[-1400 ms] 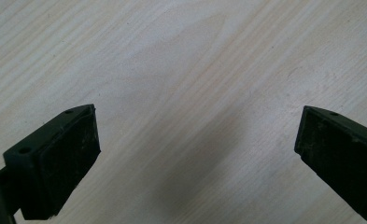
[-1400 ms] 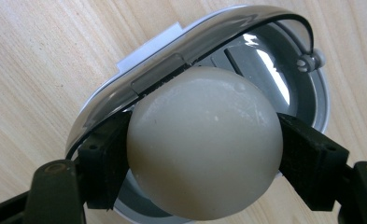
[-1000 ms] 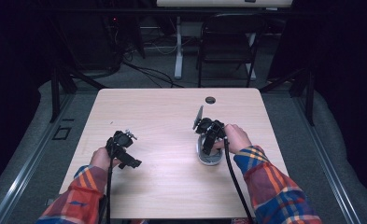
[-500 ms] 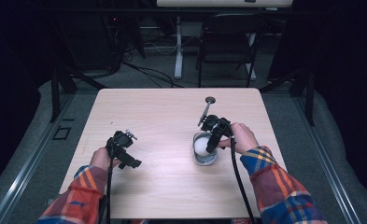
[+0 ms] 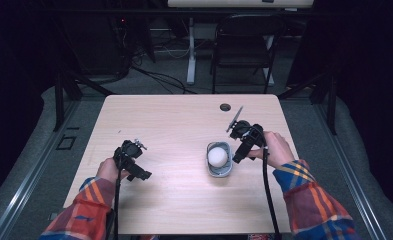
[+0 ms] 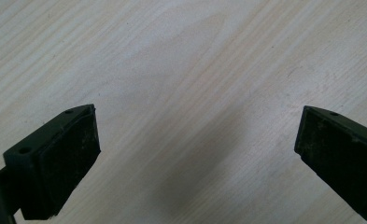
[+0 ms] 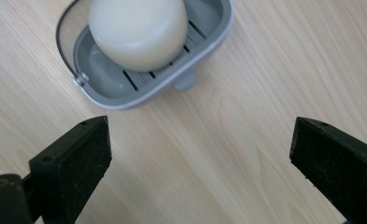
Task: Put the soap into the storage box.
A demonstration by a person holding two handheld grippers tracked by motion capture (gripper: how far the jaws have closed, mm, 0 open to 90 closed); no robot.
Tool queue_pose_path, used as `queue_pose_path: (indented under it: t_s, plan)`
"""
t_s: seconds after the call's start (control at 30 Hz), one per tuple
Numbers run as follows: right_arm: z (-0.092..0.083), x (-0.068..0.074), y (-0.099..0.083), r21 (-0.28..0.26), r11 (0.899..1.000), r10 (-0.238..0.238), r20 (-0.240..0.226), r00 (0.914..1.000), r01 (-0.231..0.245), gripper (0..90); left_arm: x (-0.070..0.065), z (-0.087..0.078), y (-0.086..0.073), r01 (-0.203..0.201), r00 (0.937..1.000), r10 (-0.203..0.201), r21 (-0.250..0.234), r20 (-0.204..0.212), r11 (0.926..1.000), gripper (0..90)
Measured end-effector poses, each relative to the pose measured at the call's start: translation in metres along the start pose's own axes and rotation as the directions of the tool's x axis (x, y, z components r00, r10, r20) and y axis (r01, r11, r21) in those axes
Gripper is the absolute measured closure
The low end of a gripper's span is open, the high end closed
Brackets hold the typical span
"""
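The left gripper (image 5: 130, 160) sits low in the person's left hand (image 5: 107, 170), jaws wide apart. The right gripper (image 5: 238, 156) in the right hand (image 5: 276, 148) has just been opening, nothing between its jaws.

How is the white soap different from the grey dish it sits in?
The soap is creamy white and smooth; the dish is grey with slots in its floor. The soap is a round, solid puck; the dish is a hollow oval tray with a raised rim. The soap is smaller and lies inside; the dish is bigger and rests on the table. Both sit free: the right claw is open, with nothing between its pads.
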State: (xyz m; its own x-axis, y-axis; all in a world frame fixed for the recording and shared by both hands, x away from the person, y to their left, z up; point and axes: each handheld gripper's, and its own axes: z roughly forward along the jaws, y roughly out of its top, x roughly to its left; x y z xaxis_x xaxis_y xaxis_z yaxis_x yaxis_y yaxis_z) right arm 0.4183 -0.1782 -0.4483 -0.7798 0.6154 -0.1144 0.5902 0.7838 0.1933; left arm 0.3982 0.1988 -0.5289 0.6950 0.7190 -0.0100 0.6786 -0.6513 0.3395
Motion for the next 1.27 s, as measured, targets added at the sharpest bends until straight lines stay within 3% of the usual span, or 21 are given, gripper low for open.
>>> queue_pose_path:
  t_s: [0.3,0.47,0.57,0.67,0.77,0.8,0.83,0.87,0.9,0.97,1.0,1.07,1.13,1.17,1.2,1.23,1.27]
  plan:
    - [-0.01,-0.009,-0.039,0.007,0.999,0.04,0.041,0.9984,-0.04,3.3,0.0,0.0,0.0,-0.001,1.0,0.001,0.001,-0.002,1.0,0.0]
    - [-0.006,-0.013,-0.063,-0.006,0.997,0.083,0.059,0.9948,-0.082,3.4,0.0,0.0,0.0,0.0,1.0,0.0,-0.001,-0.002,1.0,0.0]
    - [0.0,-0.015,-0.078,-0.005,0.994,0.108,0.066,0.9919,-0.108,4.5,0.0,0.0,0.0,-0.001,1.0,0.001,0.0,-0.002,1.0,0.0]
    - [0.006,-0.017,-0.093,0.036,0.994,0.104,0.092,0.9903,-0.108,5.2,0.0,0.0,0.0,-0.002,1.0,0.002,0.0,-0.003,1.0,0.0]
    - [0.015,-0.017,-0.105,0.012,0.989,0.146,0.094,0.9848,-0.148,5.4,-0.001,0.0,0.0,-0.003,1.0,0.003,0.0,-0.002,1.0,0.0]
    - [0.017,-0.019,-0.111,0.058,0.99,0.122,0.105,0.987,-0.128,5.6,-0.001,0.001,0.0,-0.001,1.0,0.001,0.0,0.0,1.0,0.0]
    - [0.022,-0.017,-0.115,0.031,0.987,0.151,0.107,0.9827,-0.155,5.5,-0.001,0.001,0.0,-0.001,1.0,0.001,0.0,0.0,1.0,0.0]
    - [0.023,-0.019,-0.118,0.066,0.988,0.133,0.114,0.9846,-0.141,5.3,-0.001,0.001,0.0,-0.001,1.0,0.001,0.001,0.001,1.0,0.0]
    - [0.029,-0.016,-0.122,0.03,0.985,0.165,0.103,0.9809,-0.169,5.2,-0.001,0.001,0.0,-0.001,1.0,0.001,0.001,0.002,1.0,0.0]
    - [0.033,-0.016,-0.129,0.055,0.985,0.159,0.103,0.9819,-0.165,4.8,0.0,0.001,0.0,-0.001,1.0,0.001,0.002,0.003,1.0,0.0]
    - [0.037,-0.014,-0.134,0.029,0.981,0.186,0.105,0.977,-0.19,4.8,0.0,0.002,0.0,-0.007,1.0,0.007,0.003,0.004,1.0,0.0]
    - [0.043,-0.013,-0.142,0.025,0.982,0.185,0.102,0.9774,-0.189,5.3,-0.001,0.002,0.001,-0.011,0.9999,0.011,0.003,0.008,0.9999,0.0]
    - [0.044,-0.013,-0.145,0.069,0.984,0.154,0.105,0.9824,-0.162,5.4,-0.001,0.001,0.001,-0.013,0.9999,0.013,0.001,0.01,0.9999,0.0]
    - [0.054,-0.007,-0.15,-0.041,0.968,0.25,0.088,0.9642,-0.247,5.4,-0.002,0.001,0.001,-0.013,0.9998,0.013,-0.001,0.011,0.9999,0.0]
    - [0.052,-0.01,-0.148,0.039,0.98,0.192,0.091,0.9771,-0.196,5.4,-0.002,0.001,0.001,-0.014,0.9998,0.014,0.0,0.01,0.9999,0.0]
    - [0.05,-0.011,-0.146,0.071,0.981,0.171,0.092,0.9809,-0.178,5.5,-0.002,0.001,0.001,-0.016,0.9998,0.016,-0.001,0.012,0.9999,0.0]
    - [0.053,-0.011,-0.146,0.057,0.982,0.177,0.087,0.9804,-0.182,5.6,-0.002,0.001,0.001,-0.018,0.9998,0.018,-0.001,0.013,0.9998,0.0]
